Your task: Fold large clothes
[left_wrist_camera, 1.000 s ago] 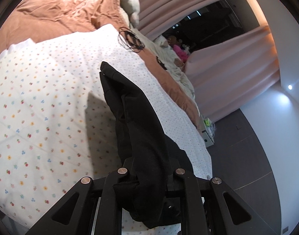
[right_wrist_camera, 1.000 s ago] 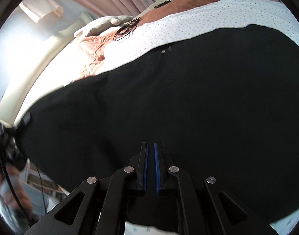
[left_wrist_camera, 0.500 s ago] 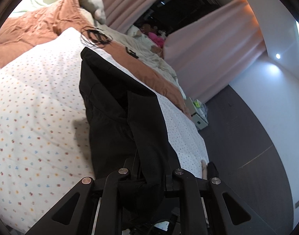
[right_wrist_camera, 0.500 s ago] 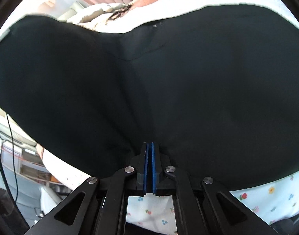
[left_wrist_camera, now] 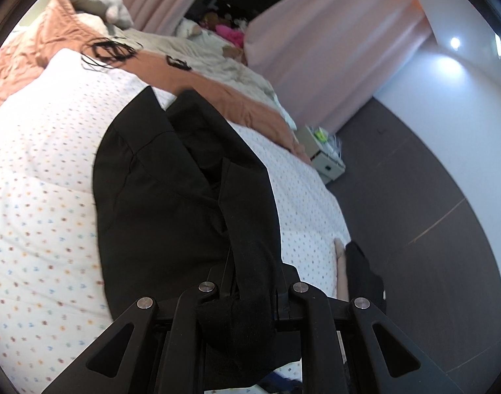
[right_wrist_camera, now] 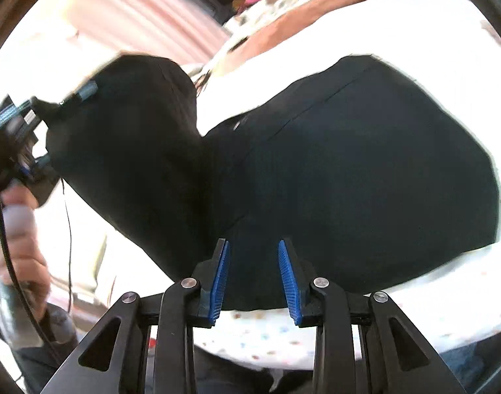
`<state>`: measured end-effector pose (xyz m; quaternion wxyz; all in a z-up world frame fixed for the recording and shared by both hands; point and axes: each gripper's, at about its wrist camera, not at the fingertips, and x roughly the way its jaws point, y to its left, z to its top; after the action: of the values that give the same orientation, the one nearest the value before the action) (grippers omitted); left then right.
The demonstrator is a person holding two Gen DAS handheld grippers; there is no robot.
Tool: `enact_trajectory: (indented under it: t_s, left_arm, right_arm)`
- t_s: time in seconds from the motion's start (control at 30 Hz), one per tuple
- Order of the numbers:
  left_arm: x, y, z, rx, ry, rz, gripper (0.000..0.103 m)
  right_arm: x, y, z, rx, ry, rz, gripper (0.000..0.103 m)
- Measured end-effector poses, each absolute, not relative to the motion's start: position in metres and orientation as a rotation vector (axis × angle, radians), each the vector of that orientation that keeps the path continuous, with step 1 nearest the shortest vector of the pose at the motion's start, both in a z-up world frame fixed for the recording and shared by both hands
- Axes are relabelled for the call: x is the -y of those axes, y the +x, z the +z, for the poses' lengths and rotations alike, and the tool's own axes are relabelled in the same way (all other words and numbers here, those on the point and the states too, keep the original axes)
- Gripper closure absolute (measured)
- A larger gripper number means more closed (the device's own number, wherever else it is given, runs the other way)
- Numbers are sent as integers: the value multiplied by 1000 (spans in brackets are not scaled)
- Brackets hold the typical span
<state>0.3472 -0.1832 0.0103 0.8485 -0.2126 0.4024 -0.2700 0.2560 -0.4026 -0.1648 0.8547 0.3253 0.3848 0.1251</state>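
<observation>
Garment (left_wrist_camera: 171, 197), black, draped on bed (left_wrist_camera: 40, 170). Left gripper (left_wrist_camera: 253, 282) clamps a bunched edge; right gripper (right_wrist_camera: 253, 275) opening, pads clear of cloth. Risk: one-sided pull skews the fold.

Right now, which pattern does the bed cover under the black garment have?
White with small coloured dots on the bed cover, clearest in the left wrist view.

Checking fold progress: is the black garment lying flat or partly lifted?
Partly lifted. The left gripper pinches a bunch of the black garment; the rest lies on the dotted bedspread.
</observation>
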Motion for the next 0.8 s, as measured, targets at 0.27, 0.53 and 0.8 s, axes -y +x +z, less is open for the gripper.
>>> enact_trajectory:
  t_s: [0.27, 0.53, 0.8]
  left_arm:
    - [266, 360, -38, -999, -265, -545, 88]
    - [326, 331, -62, -1041, -92, -610, 88]
    - [366, 307, -75, -1058, 30, -659, 88]
  right_arm:
    - [493, 222, -171, -751, 797, 116, 71]
    - [542, 201, -181, -731, 862, 18, 71]
    - [555, 177, -183, -730, 870, 35, 71]
